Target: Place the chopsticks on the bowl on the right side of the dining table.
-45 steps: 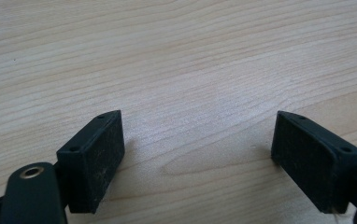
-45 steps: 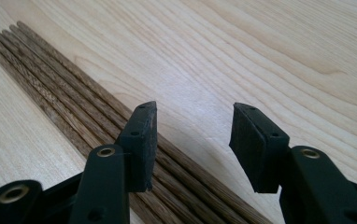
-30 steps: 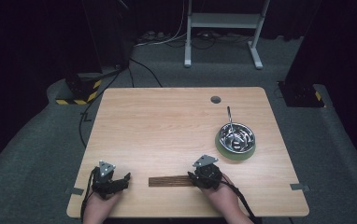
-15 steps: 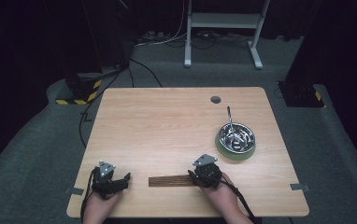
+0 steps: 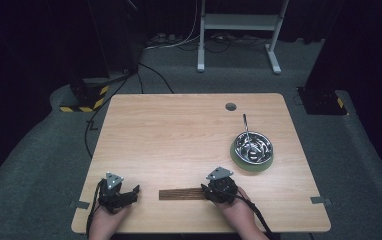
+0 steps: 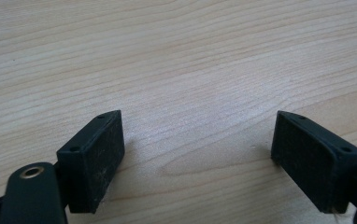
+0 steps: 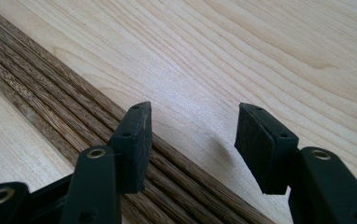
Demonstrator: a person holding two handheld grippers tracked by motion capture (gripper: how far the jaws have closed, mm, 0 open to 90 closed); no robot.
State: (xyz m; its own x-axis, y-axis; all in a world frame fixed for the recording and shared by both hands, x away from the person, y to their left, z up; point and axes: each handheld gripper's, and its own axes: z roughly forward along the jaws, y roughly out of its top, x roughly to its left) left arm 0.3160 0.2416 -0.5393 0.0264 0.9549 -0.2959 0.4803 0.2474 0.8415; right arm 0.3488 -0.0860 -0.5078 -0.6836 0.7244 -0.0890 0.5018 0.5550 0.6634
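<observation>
Nothing has moved since a second ago: we see both grippers parked at the near edge of the worktop (image 5: 179, 135). Left gripper (image 5: 129, 192) has jaws spread over bare wood, pads (image 6: 97, 163) holding nothing. Right gripper (image 5: 214, 192) also spread, its left pad (image 7: 132, 147) over the bundle of dark wooden sticks (image 5: 181, 193), which lies flat between the two hands. We note a metal bowl (image 5: 252, 145) with utensils on a green base, far right, well apart.

Pale smooth wood table (image 5: 179, 135) — dark grained wooden sticks (image 7: 50, 107), shiny metal bowl (image 5: 253, 144).
</observation>
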